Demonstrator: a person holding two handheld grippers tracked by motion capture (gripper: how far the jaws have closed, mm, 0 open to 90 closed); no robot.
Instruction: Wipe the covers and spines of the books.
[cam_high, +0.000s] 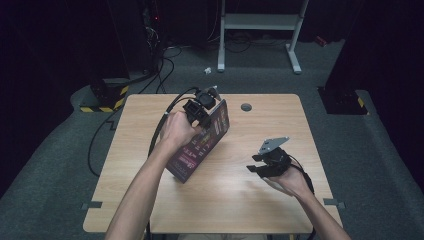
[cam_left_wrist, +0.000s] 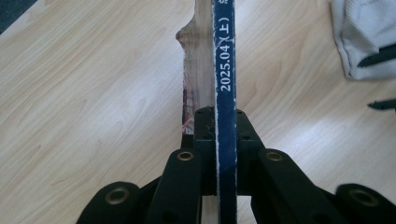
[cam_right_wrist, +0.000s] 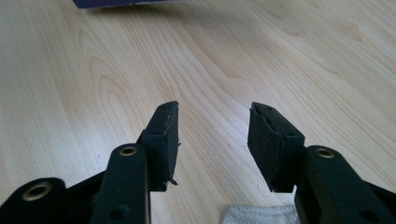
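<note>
From above, one book (cam_high: 202, 142) stands tilted on the table (cam_high: 240, 200), its top edge clamped by the left gripper (cam_high: 202, 111); the person's left hand (cam_high: 176, 129) hides part of the cover, and the cover print is too small to read. The right gripper (cam_high: 262, 167) hovers apart, holding nothing. In the left gripper view, two jaws pinch the spine, whose lettering is cut off at the top; a white cloth (cam_left_wrist: 364, 39) is cropped at the right edge. In the right gripper view, two worn pads (cam_right_wrist: 163, 135) stand moderately apart over bare wood; the book's corner is clipped at the top.
</note>
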